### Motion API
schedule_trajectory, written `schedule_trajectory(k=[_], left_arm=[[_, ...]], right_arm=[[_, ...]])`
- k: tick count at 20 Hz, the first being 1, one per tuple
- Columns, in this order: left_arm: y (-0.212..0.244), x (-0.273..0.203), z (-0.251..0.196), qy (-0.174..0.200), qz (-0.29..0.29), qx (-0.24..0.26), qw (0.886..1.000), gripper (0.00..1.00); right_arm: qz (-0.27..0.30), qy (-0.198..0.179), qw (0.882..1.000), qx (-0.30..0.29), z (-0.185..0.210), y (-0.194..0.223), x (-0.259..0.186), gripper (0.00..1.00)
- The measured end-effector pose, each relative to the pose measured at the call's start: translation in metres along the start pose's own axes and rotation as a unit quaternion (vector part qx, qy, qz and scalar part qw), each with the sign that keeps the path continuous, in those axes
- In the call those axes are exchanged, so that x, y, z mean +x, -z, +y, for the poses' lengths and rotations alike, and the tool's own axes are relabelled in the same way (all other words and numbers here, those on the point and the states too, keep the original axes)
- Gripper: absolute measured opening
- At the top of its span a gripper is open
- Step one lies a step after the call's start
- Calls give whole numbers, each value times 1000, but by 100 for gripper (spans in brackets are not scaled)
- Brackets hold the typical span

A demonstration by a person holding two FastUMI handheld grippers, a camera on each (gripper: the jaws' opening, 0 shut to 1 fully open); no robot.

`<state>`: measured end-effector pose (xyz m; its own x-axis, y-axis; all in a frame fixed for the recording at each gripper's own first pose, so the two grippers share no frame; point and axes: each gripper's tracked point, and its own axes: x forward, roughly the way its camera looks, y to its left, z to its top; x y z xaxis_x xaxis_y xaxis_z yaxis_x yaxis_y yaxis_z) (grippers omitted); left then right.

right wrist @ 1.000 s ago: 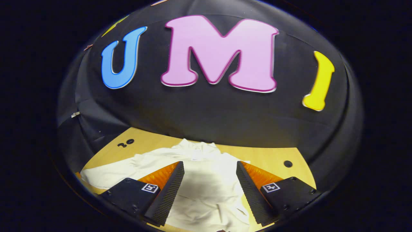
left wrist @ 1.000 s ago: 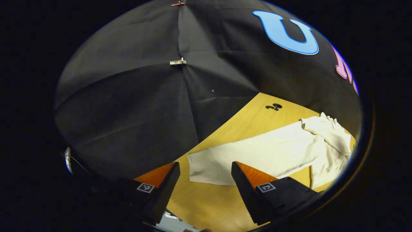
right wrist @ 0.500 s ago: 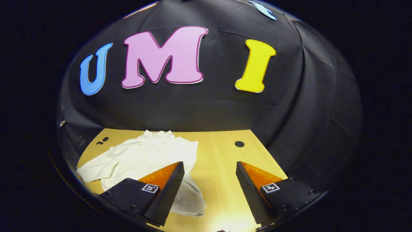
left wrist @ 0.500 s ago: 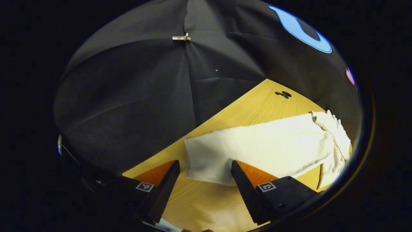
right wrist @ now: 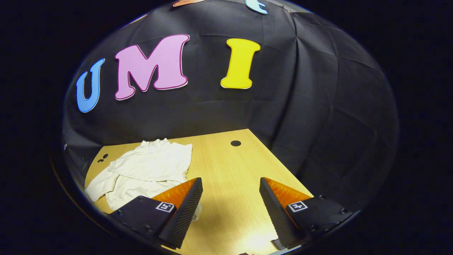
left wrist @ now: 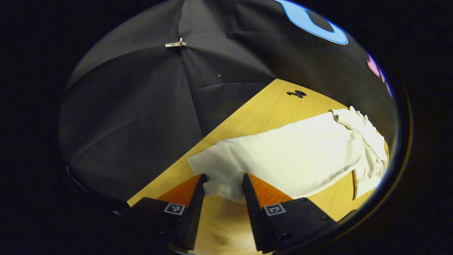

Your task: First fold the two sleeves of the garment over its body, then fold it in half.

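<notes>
One cream garment (left wrist: 300, 152) lay flat on the table (left wrist: 269, 102); its left sleeve (left wrist: 219, 170) stretched out toward the left gripper (left wrist: 221, 182). That gripper's fingers stood narrow on either side of the cuff; a full pinch could not be confirmed. Likely setting up the first sleeve fold. Right gripper (right wrist: 230, 187) hung over bare table just beside the garment (right wrist: 148, 166), fingers wide and holding nothing, probably waiting its turn. Counted: one garment, two grippers.
</notes>
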<state>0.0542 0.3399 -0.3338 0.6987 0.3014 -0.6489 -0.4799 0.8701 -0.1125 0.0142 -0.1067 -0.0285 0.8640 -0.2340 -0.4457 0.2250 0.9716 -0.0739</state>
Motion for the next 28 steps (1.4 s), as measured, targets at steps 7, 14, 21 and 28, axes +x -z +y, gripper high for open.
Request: schedule_trajectory(k=[7,14,21,28], left_arm=[[-6,-2,-8,-4,12,-30,999,13],[-32,-10,-10,-23,22,-23,999,7],[-132,-26,-53,-19,-47,-34,998,7],[-229,-33,-173,28,-108,35,993,7]], right_arm=[[5,6,1000,4,-20,3,1,99],[12,-5,1000,6,-16,5,16,99],[33,-21,999,4,-21,25,36,99],[60,-26,998,23,-33,49,58,99]])
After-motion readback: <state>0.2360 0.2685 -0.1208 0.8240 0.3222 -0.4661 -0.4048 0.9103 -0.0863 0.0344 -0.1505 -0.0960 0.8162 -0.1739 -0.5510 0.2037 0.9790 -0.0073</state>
